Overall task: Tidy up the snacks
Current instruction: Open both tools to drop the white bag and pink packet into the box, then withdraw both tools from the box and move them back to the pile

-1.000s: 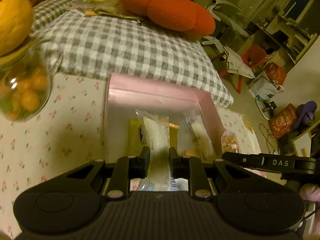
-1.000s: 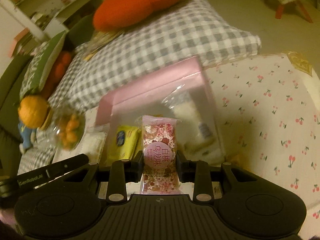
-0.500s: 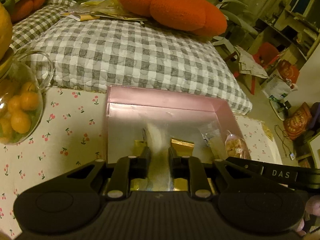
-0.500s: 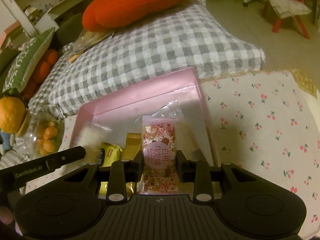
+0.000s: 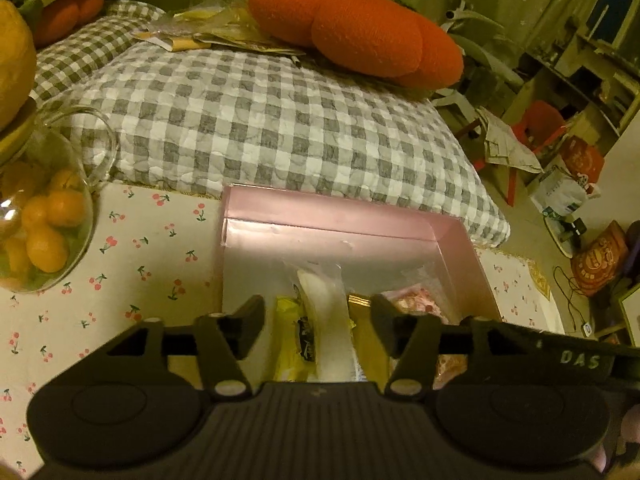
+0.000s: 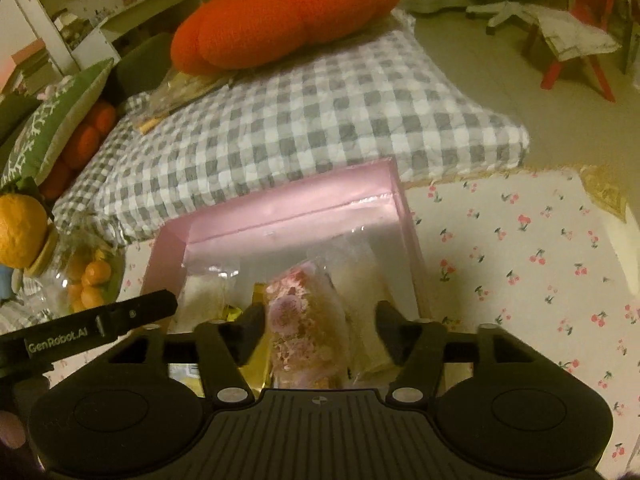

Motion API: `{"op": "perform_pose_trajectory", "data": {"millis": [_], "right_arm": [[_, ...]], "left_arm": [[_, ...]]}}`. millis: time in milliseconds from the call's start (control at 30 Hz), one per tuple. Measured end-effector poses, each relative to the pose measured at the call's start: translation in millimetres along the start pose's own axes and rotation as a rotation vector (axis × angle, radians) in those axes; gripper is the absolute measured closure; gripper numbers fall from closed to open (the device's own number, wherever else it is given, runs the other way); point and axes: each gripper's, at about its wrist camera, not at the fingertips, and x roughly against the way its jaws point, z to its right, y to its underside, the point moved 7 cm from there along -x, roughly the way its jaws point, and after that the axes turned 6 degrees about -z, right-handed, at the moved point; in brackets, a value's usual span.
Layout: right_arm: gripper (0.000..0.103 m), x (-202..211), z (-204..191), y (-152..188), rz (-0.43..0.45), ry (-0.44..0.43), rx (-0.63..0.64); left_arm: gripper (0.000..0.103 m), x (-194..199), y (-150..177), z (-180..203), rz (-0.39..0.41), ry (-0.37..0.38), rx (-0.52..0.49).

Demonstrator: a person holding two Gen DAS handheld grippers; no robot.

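My white clear-wrapped snack bar (image 5: 326,316) and pink flowered snack packet (image 6: 306,328) lie inside the shallow pink cardboard box (image 5: 344,220), at six o'clock. Left gripper (image 5: 318,320) and right gripper (image 6: 320,320) have just been opening, half-spread, pads clear, to leave them filed side by side.

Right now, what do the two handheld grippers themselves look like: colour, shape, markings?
Both are matte black plastic. Each has a ribbed centre plate, two rounded side lobes, silver pivot pins and two angular fingers. The left gripper appears side-on in the right view with white "GenRobot.AI" lettering; the right gripper shows "DAS" in the left view. No cables or sleeves visible.
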Motion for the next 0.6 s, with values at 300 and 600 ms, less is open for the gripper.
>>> {"op": "perform_pose_trajectory", "data": {"millis": [300, 600], "right_arm": [[0.014, 30, -7, 4, 0.045, 0.027, 0.066], [0.009, 67, -12, 20, 0.129, 0.051, 0.109]], "left_arm": [[0.014, 20, 11, 2, 0.017, 0.004, 0.012], [0.004, 41, 37, 4, 0.028, -0.025, -0.03]]}}
